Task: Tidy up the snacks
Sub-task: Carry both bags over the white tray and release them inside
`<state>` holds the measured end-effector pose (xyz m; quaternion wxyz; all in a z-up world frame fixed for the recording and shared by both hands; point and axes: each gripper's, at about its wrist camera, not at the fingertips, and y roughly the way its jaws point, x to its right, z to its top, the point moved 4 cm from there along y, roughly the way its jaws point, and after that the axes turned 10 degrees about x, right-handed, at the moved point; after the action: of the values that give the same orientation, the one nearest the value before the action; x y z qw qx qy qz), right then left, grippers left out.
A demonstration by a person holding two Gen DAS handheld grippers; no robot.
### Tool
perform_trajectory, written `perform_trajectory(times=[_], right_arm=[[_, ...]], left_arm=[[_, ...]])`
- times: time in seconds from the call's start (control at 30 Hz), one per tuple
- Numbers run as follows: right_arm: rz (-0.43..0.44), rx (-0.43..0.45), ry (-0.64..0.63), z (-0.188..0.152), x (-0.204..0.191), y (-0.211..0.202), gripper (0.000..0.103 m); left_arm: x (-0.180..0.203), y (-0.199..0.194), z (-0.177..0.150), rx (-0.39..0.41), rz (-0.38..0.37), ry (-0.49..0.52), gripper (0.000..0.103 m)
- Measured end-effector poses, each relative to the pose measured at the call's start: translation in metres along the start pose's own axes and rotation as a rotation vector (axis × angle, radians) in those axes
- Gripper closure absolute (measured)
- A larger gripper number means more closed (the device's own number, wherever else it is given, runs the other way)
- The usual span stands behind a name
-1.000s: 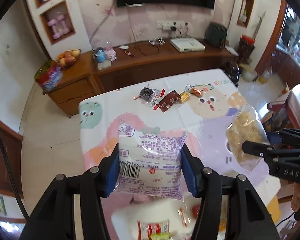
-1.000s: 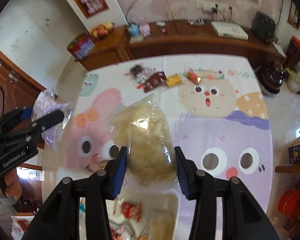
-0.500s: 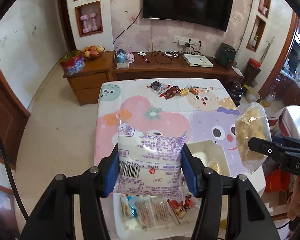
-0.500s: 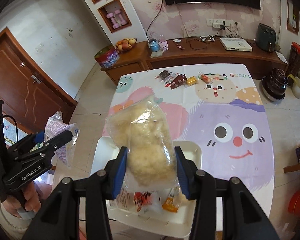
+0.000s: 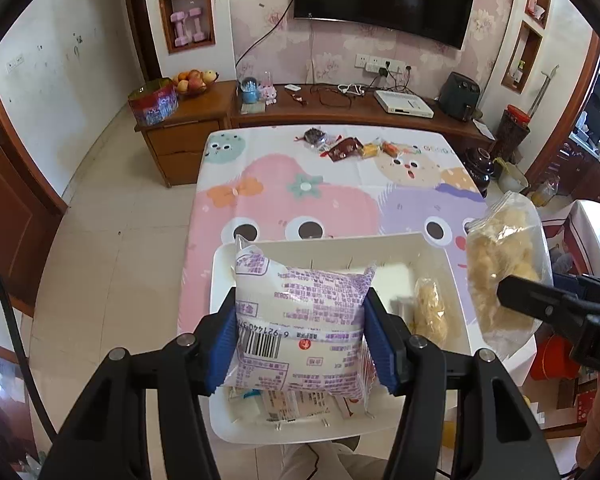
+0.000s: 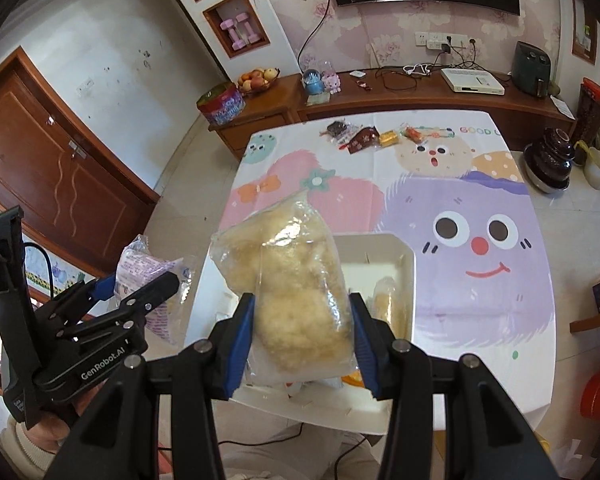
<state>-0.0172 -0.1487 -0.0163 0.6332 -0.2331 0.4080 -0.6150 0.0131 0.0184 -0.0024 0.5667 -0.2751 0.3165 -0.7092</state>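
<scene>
My left gripper [image 5: 300,340] is shut on a white and purple printed snack packet [image 5: 300,320], held above the near part of a white tray [image 5: 324,248]. My right gripper [image 6: 304,336] is shut on a clear bag of pale yellow puffed snacks [image 6: 296,280], held above the same tray [image 6: 380,248]. Each gripper shows in the other's view, the right one [image 5: 512,292] with its bag [image 5: 500,268], the left one [image 6: 140,292] with its packet [image 6: 140,268]. The tray holds another yellow snack bag [image 5: 430,308] and several small packets [image 5: 284,400], partly hidden.
Several small wrapped snacks [image 5: 344,146] lie at the far end of the table, on its cartoon-print cloth [image 5: 300,188]. A wooden sideboard [image 5: 340,108] stands behind it under a wall TV. Tiled floor lies to the left, furniture and pots to the right.
Both grippers have pulled back and up from the table, each still holding its snack. The white tray has come fully into view beneath them.
</scene>
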Motion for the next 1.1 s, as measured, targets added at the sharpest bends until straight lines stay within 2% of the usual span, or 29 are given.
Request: perform_trajectory(times=[0.3,0.6,0.7,0.77,0.83,1.1], right_arm=[[-0.013,-0.034,-0.018,-0.012,-0.009,0.006,0.057],[-0.022,-0.002,-0.055,-0.008,-0.015,0.003,0.056],[-0.034,0.033,-0.078,-0.003,-0.019,-0.002,0.056],[-0.034,0.049,-0.088,-0.001,-0.022,-0.005,0.056],[-0.032,0.056,-0.089,0.000,-0.022,-0.007,0.056],[-0.036,0.051,-0.074,0.000,-0.020,-0.006,0.054]], left_arm=[[0.003,0.004,-0.005,-0.020,-0.001,-0.003,0.045],[0.001,0.002,-0.005,-0.007,0.015,0.008,0.042],[0.000,0.001,-0.003,0.004,0.035,0.017,0.035],[-0.001,0.000,-0.001,0.012,0.042,0.020,0.019],[-0.002,-0.002,0.002,0.025,0.051,0.018,0.013],[-0.004,-0.006,0.003,0.019,0.047,0.016,0.012]])
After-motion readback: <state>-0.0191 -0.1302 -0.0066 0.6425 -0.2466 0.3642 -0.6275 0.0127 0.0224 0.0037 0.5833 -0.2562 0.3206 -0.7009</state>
